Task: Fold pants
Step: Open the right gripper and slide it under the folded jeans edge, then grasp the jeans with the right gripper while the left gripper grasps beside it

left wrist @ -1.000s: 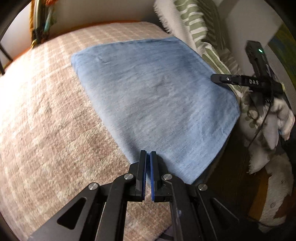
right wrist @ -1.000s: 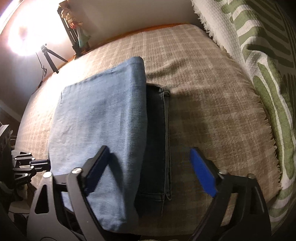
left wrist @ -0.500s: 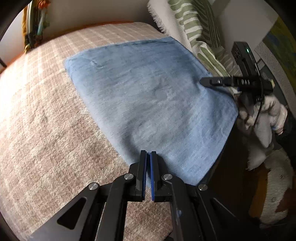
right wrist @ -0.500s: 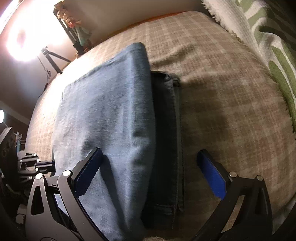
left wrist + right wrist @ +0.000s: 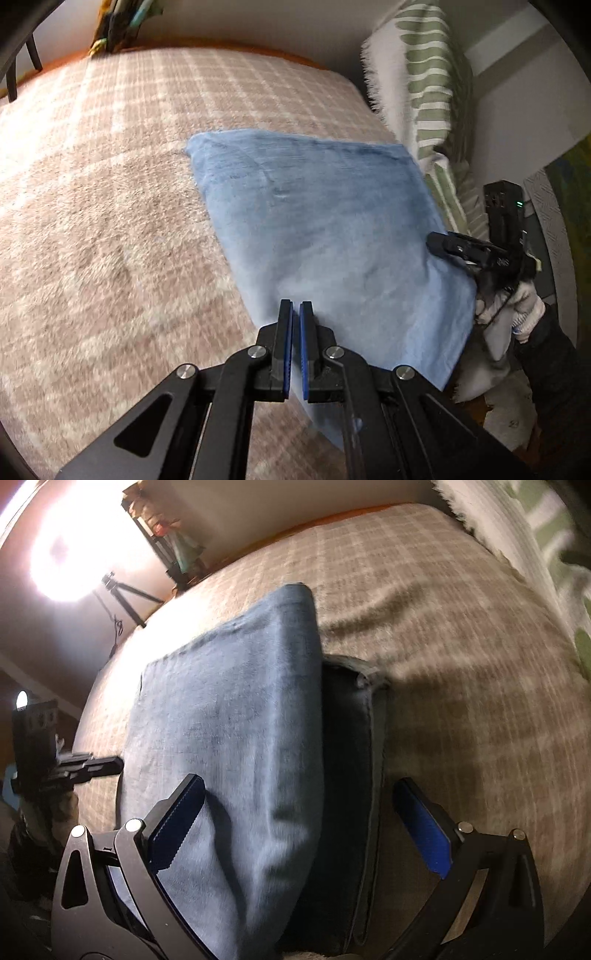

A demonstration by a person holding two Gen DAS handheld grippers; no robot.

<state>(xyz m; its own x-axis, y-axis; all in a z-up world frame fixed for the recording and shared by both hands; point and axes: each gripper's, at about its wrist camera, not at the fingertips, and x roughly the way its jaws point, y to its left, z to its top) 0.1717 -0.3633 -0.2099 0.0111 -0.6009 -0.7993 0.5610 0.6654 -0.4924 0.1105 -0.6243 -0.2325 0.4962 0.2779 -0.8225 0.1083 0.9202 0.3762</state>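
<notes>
My left gripper [image 5: 296, 325] nearly closed, thin gap between blue pads, nothing between them, hovering over near edge of pants [image 5: 332, 236]. Pants folded into light-blue rectangle on plaid blanket [image 5: 110, 221]. My right gripper [image 5: 295, 823] wide open, fingers straddling near end of folded pants [image 5: 236, 738]; left pad touching top layer, right pad over blanket. Darker denim layer with hem showing under top fold at right. Green-striped throw [image 5: 428, 92] beyond pants
</notes>
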